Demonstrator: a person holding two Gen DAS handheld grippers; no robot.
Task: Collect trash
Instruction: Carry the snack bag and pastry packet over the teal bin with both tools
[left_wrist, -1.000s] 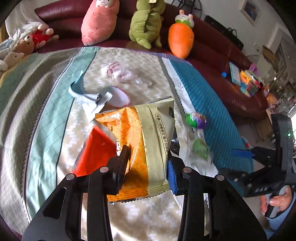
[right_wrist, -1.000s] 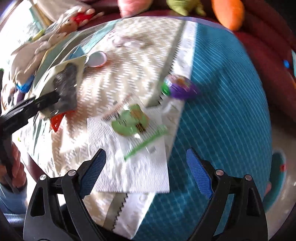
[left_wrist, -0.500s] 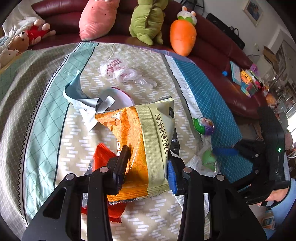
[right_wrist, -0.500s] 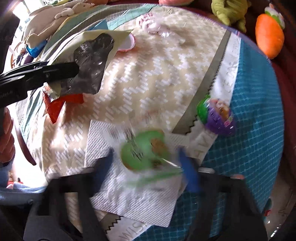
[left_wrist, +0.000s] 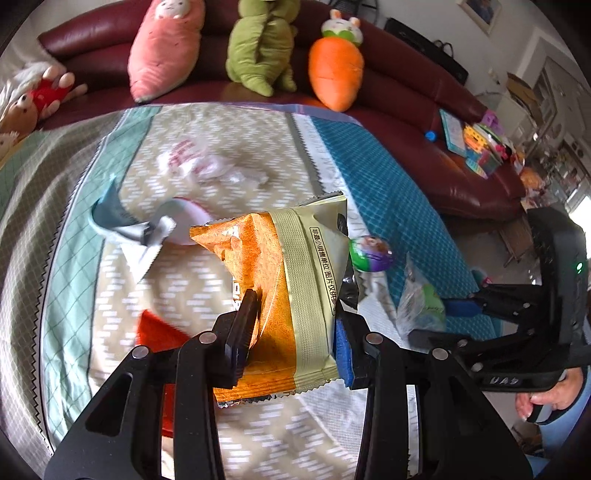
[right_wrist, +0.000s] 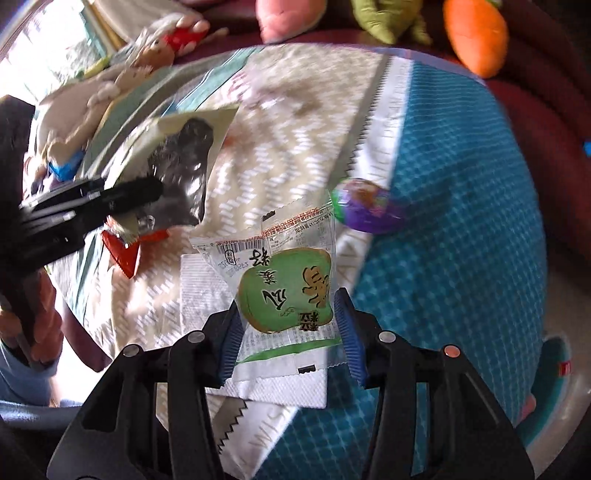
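Orange and beige snack bag (left_wrist: 284, 295) is clamped between the jaws of the left hand-held gripper (left_wrist: 291, 332), sticking up in front of it above the patterned cloth (left_wrist: 229, 155) on the worktop. Over at the right edge, the right hand-held gripper (right_wrist: 288, 336) has just been closing its jaws, and now the blue pads squeeze a clear wrapper with a green cookie picture (right_wrist: 284, 280), held just above the white napkin (right_wrist: 207, 295) near the worktop's front edge. A second ago that wrapper lay flat on the napkin with the jaws wide apart around it; now it's pinched and lifted off a bit. The snack bag hasn't changed in its grip. A purple and green egg toy (right_wrist: 365, 206) sits on the cloth just past the wrapper, not touching it. More trash is left on the cloth: a red wrapper (left_wrist: 159, 332) below the left gripper, a torn grey packet (left_wrist: 125, 225) and a crumpled clear bag (left_wrist: 207, 166) toward the far edge.
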